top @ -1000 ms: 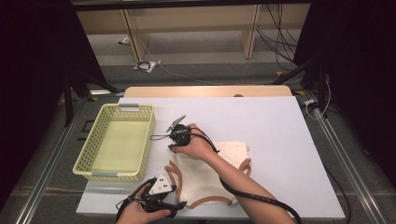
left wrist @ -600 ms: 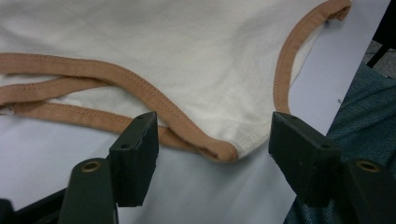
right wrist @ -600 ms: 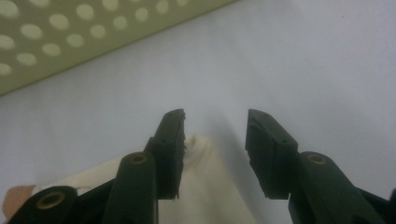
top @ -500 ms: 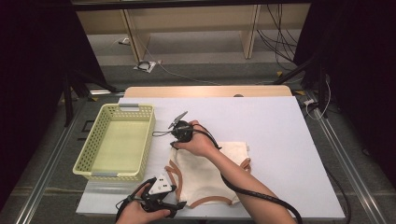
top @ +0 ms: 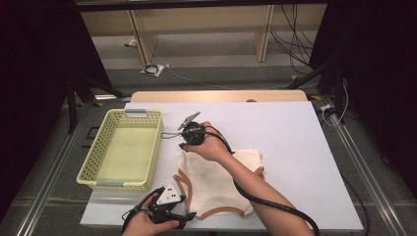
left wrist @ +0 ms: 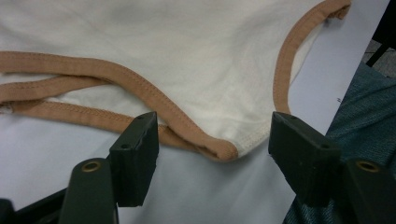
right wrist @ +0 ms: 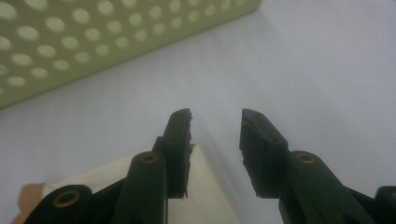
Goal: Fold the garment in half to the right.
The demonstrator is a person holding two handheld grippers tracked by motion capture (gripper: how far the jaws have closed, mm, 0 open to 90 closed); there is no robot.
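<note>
A cream garment [top: 216, 182] with tan trim lies flat on the white table [top: 285, 128]. My left gripper [top: 189, 214] is at its near left corner. In the left gripper view that gripper [left wrist: 212, 126] stands open, with the trimmed corner [left wrist: 219, 150] between its jaws and untouched by the pads. My right gripper [top: 173, 140] is at the garment's far left corner and points toward the basket. Its jaws [right wrist: 217, 116] have just been closing but stand apart. The cloth corner [right wrist: 205, 191] lies under the left jaw and is not gripped.
A yellow perforated basket [top: 93, 157] stands on the table's left side, close ahead of the right gripper; its wall [right wrist: 70, 37] is in the right gripper view. The person's trouser leg [left wrist: 364, 116] is by the table's near edge. Cables trail from both grippers.
The right gripper has edged slightly away from the person, along the garment's far left corner. The left gripper has kept still.
</note>
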